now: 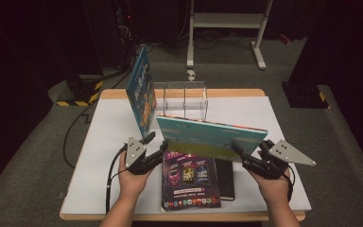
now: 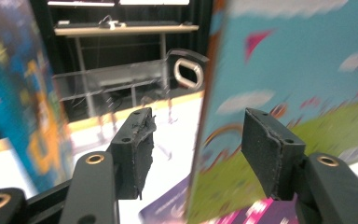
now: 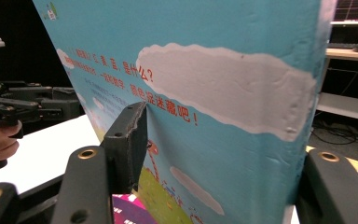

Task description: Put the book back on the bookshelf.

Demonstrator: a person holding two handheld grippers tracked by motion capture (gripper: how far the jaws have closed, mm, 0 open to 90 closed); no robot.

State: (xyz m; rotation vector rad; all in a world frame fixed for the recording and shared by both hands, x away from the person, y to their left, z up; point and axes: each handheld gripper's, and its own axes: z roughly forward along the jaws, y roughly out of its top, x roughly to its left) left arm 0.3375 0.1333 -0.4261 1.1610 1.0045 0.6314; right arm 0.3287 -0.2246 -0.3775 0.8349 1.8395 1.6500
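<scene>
A teal picture book (image 1: pixel 212 135) stands tilted on its long edge above the middle of the white table (image 1: pixel 104 142). My right gripper (image 1: pixel 248 144) grips its right end. In the right gripper view the left pad (image 3: pixel 133 140) presses on the cover (image 3: pixel 223 84), and the other jaw is hidden behind the book's edge. My left gripper (image 1: pixel 158 141) is at the book's left end. In the left gripper view the book's edge (image 2: pixel 200 140) runs between the jaws, and the left pad (image 2: pixel 137 144) stands clear of it.
A clear acrylic rack (image 1: pixel 182 99) stands at the table's back, with a blue book (image 1: pixel 141 90) upright against its left side. A purple book (image 1: pixel 189 182) lies flat at the front on a black notebook (image 1: pixel 226 179). A white frame (image 1: pixel 227 21) stands beyond the table.
</scene>
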